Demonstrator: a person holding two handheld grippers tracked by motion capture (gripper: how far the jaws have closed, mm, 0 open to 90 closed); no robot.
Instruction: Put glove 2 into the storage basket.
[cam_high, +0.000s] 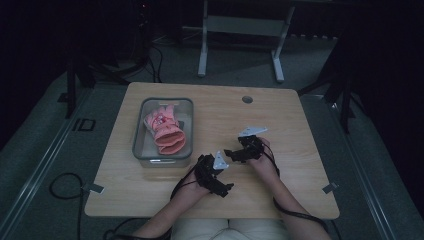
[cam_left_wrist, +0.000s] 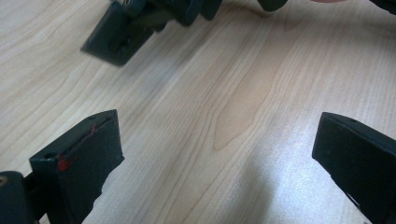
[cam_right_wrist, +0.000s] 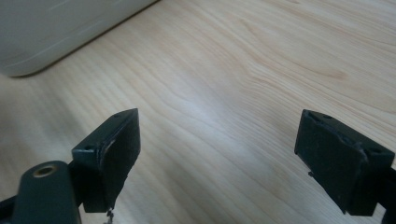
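High view: my left tool (cam_high: 216, 176) and my right tool (cam_high: 241, 150) rest low over the bare front of the desk (cam_high: 280, 120), close to each other. A clear bin (cam_high: 141, 131) stands to their left, with a pink glove (cam_high: 166, 131) inside it.

Left gripper view: my left tool's (cam_left_wrist: 212, 149) jaws stand wide apart over bare wood, holding nothing; my right tool (cam_left_wrist: 140, 23) lies ahead.

Right gripper view: my right tool's (cam_right_wrist: 217, 154) jaws are spread wide and empty; the bin's wall (cam_right_wrist: 56, 28) is beyond.
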